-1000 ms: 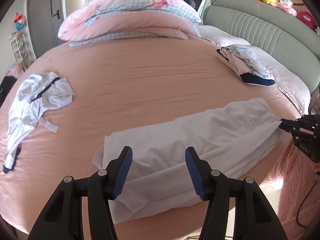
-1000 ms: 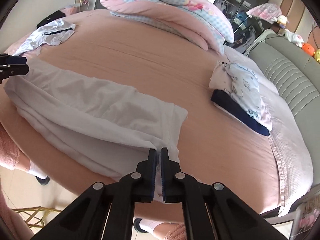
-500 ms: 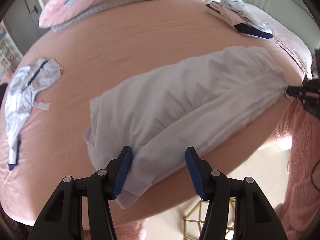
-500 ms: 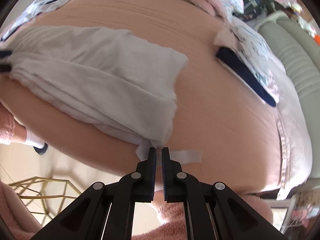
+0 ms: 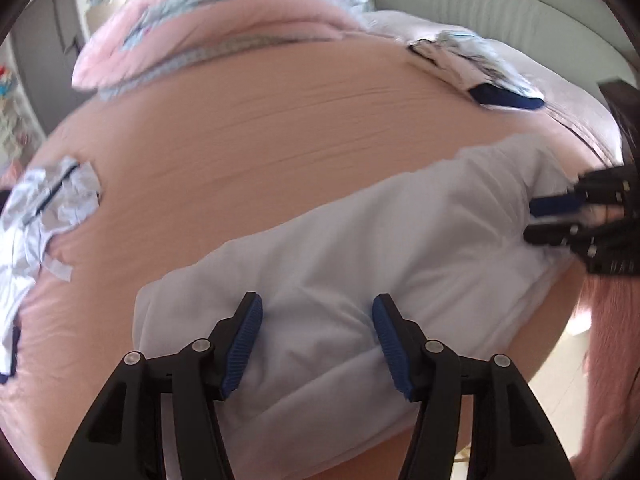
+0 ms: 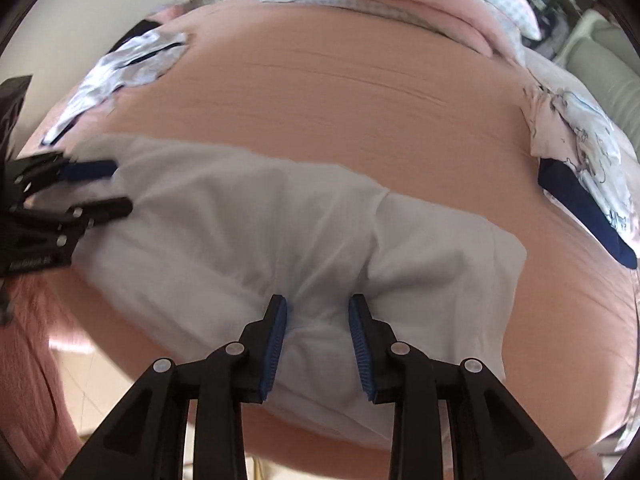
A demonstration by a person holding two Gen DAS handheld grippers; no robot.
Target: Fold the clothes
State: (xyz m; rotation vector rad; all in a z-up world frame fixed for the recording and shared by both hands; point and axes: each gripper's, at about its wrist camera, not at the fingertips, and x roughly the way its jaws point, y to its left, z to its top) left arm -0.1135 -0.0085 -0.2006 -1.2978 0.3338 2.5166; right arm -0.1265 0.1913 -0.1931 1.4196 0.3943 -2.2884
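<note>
A white garment (image 5: 360, 264) lies folded in a long band along the near edge of the pink bed (image 5: 280, 120). My left gripper (image 5: 316, 308) hovers low over its left end, jaws opening, cloth under and between the blue pads without being pinched. My right gripper (image 6: 318, 304) is over the other end of the garment (image 6: 260, 220), jaws opening, with a small bunch of cloth between the pads. Each gripper shows in the other's view: the right gripper (image 5: 560, 216) at the right edge, the left gripper (image 6: 112, 188) at the left edge.
A pink duvet (image 5: 224, 28) is heaped at the far side. A folded pile with navy cloth (image 6: 580, 168) lies to the right, a crumpled pale garment (image 5: 48, 200) to the left. The green headboard (image 5: 500, 12) curves behind. Floor (image 5: 560, 360) lies just past the bed's edge.
The right gripper, shut on the garment's end strap before, has parted its jaws and moved in over the cloth. The left gripper has sunk closer to the garment and widened a little.
</note>
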